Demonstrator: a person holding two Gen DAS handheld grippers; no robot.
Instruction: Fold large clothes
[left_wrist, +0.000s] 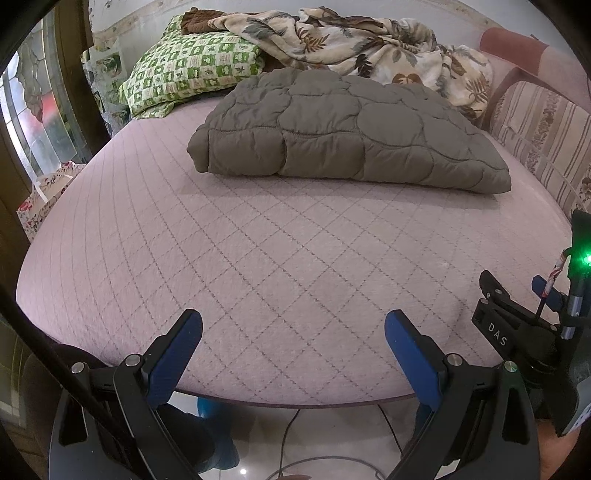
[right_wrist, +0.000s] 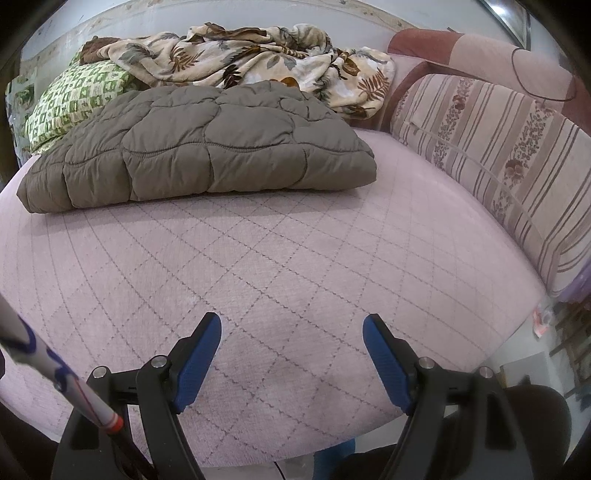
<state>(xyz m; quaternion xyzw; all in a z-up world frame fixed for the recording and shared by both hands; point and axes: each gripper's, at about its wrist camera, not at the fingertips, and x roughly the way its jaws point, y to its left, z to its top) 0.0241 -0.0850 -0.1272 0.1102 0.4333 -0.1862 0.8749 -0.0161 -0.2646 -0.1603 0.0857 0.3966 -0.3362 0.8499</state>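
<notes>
A grey-brown quilted puffer garment (left_wrist: 343, 129) lies folded into a thick rectangle on the far half of the pink quilted bed (left_wrist: 258, 258); the right wrist view shows the same garment (right_wrist: 207, 147) at upper left. My left gripper (left_wrist: 293, 325) hangs open over the bed's near edge, nothing between its blue pads, well short of the garment. My right gripper (right_wrist: 291, 328) is open too and empty above the bed (right_wrist: 295, 258). The right gripper's black body (left_wrist: 517, 325) shows at the right edge of the left wrist view.
Behind the garment lie a green checked pillow (left_wrist: 192, 74) and a crumpled leaf-print blanket (left_wrist: 351, 40). A striped cushion (right_wrist: 491, 155) lines the bed's right side. Tiled floor with a cable (left_wrist: 288, 435) lies below the bed's near edge. A window (left_wrist: 33, 107) is at far left.
</notes>
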